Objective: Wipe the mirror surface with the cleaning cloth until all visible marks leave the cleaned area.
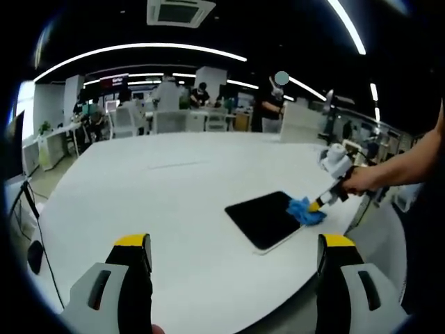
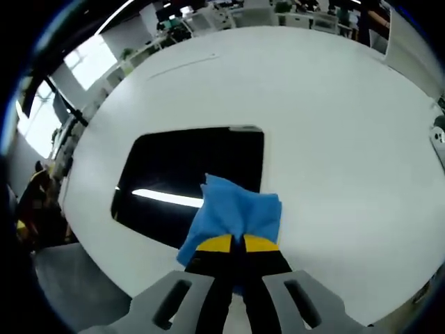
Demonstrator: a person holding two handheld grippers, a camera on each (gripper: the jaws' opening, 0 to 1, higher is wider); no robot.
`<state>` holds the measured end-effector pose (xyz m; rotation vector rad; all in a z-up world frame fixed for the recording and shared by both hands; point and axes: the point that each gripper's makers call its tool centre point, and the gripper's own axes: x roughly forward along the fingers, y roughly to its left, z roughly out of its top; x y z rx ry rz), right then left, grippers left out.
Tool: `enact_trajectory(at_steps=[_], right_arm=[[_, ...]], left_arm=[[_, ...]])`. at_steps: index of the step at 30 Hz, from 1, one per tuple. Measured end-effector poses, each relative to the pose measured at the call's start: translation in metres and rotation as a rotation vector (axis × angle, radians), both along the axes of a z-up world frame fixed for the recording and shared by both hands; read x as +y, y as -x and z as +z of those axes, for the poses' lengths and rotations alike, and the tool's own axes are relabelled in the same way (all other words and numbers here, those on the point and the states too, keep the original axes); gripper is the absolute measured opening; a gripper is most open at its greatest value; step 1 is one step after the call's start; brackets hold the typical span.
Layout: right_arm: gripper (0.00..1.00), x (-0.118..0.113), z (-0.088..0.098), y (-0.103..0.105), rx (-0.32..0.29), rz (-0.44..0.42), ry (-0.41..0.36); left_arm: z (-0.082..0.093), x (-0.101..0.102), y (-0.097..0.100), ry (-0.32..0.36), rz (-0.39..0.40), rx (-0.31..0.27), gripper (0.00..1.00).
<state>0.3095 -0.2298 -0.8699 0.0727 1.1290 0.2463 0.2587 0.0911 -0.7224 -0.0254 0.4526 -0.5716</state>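
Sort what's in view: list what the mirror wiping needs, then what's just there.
For the job:
mirror, dark, flat on the table
blue cloth, lying on the mirror's edge
right gripper, shut on the cloth

Just there:
white table
left gripper, open, above the table
office chairs and people behind the table
ceiling lights

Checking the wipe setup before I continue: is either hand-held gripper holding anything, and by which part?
The right hand-held gripper pinches the blue cleaning cloth at its bunched near edge, over the mirror. The left hand-held gripper is open, holding nothing.
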Motion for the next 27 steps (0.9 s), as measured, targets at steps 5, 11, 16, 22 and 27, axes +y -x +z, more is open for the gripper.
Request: enact_trajectory(at_steps=[5,11,16,22,27], right_arm=[[0.0,0.0,0.0,0.001,0.001,-0.005,0.0],[0.0,-0.001,-0.001,0.001,0.009,-0.021,-0.012],[0.0,0.0,-0.001,0.002,0.006,-0.016,-0.001],[0.0,0.0,-0.001,0.002,-0.005,-0.025,0.005],[0.0,0.0,0.0,0.001,0.019,-0.051,0.008]], left_arm=[[-0.002,0.001,0.002,-0.014,-0.009,-0.002,0.99],[-0.003,0.004,0.002,-0.015,-0.013,0.0,0.99],[0.004,0.0,-0.005,0.024,-0.025,-0.009,0.99],[0.004,-0.005,-0.008,0.033,-0.047,-0.006,0.99],[0.005,-0.006,-0.006,0.022,-0.065,0.002,0.99]])
